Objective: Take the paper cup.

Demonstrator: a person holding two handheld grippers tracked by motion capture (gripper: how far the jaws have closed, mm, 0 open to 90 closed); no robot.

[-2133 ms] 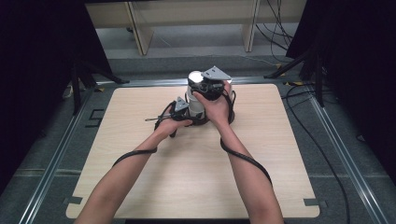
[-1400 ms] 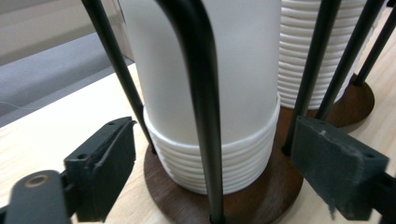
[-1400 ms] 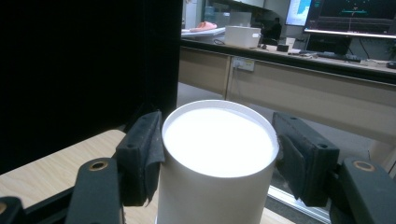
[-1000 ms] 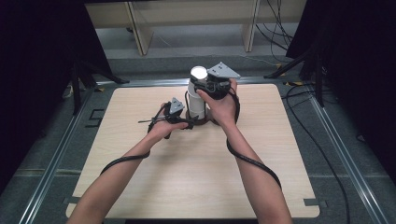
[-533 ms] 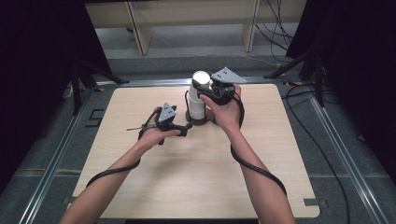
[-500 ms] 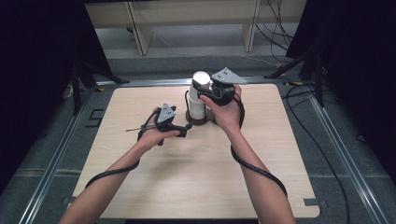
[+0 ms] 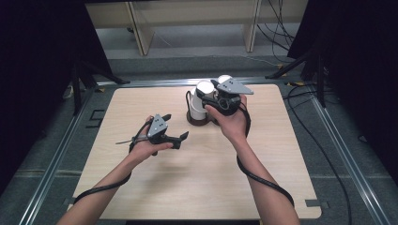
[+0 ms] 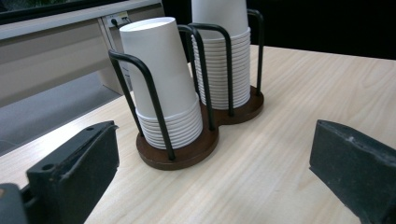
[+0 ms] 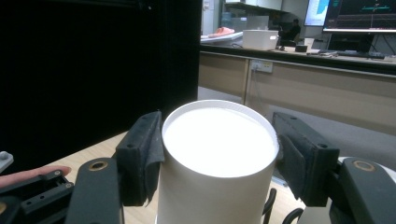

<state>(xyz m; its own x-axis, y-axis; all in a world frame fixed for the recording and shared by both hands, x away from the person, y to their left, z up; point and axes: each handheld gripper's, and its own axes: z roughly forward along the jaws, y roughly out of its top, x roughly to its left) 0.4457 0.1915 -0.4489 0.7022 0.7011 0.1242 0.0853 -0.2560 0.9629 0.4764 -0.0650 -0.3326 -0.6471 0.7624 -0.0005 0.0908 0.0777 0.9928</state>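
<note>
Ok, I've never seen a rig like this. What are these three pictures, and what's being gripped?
A person at a table holds a two-jaw gripper in each hand. The high view looks down from above; the other two pictures come from cameras riding on each gripper. On the table stands a wire-and-wood cup holder with two stacks of upside-down white paper cups. The right gripper is shut on the top cup of one stack. The left gripper has its jaws wide open with nothing between them, away from the holder.

Left claw [image 7: 180, 136] now off the cup rack [image 7: 199, 119], nearer the person, jaws just opened
</note>
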